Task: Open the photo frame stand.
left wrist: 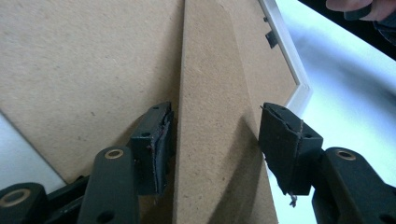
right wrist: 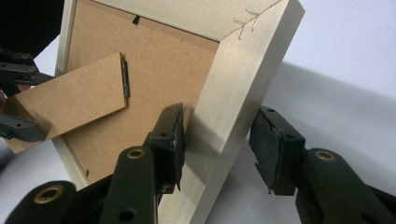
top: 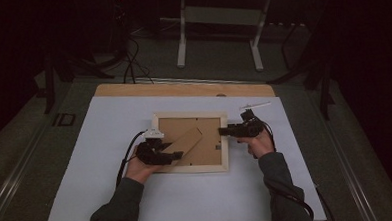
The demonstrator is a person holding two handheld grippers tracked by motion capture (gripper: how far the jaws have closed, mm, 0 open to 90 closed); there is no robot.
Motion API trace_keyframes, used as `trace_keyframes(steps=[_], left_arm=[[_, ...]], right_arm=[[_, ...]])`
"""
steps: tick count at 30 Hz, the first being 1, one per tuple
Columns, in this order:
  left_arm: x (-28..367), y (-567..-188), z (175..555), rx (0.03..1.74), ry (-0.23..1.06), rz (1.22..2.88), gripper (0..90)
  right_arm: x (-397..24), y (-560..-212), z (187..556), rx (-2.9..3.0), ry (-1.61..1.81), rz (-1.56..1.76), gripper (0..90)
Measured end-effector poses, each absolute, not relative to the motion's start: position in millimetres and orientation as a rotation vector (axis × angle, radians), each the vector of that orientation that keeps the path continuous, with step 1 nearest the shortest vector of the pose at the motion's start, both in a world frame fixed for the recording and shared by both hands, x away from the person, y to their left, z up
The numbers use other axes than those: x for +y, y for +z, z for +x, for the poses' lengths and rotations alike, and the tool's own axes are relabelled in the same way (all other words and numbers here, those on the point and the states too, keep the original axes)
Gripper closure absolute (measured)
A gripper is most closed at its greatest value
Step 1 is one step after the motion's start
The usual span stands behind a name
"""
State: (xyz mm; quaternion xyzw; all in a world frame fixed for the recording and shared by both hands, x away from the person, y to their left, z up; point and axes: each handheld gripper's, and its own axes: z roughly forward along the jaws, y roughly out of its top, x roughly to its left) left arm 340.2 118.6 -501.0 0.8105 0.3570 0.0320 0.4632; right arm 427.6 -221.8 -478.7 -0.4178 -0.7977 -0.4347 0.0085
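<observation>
While the picture frame [top: 191,140] lies face down near the middle of the white surface [top: 112,194], its brown backing board [right wrist: 159,70] is turned upward and its hinged easel stand [top: 185,143] is swung partly out, slanting from the hinge near the board's middle toward the frame's lower left corner. Left gripper [top: 158,154]: seen in the high view at the frame's lower left corner; in the left gripper view its fingers [left wrist: 156,140] straddle the free end of the stand, the left pad against one edge and the right pad just beside the other, so the fingers stand fairly wide around the stand and a firm clamp cannot be told. Right gripper [top: 230,131]: at the frame's right side; in the right gripper view its fingers [right wrist: 173,140] bracket the pale wooden rail [right wrist: 229,116], the left pad touching the inner face, the right pad a little apart from the outer face, so this reads as a steadying hold with the fingers half wide, not a tight pinch. A thin white stick [top: 255,106] lies apart beyond the right gripper. Judged progress: the frame is already turned back-up and braced, and the stand is lifted clear of the board; what remains, as far as can be judged, is to swing the stand to its end position, release it, and set the frame as wanted
</observation>
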Motion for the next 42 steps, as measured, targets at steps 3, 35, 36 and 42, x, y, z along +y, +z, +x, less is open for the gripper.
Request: trace_keyframes(steps=[3,35,36,42], left_arm=[[119,-501,341,0.878,0.058,1.997,46.1],[116,-493,331,0.701,0.070,2.032,61.9],[116,-493,331,0.696,0.070,2.027,62.1],[116,-493,331,0.696,0.071,2.026,62.1]], right_arm=[[-222,-477,426,-2.498,-1.365,-1.305,55.1],[-220,-468,425,-2.530,-1.379,-1.210,48.2],[-219,-469,425,-2.526,-1.375,-1.195,47.4],[-214,-475,428,-2.525,-1.322,-1.159,45.3]])
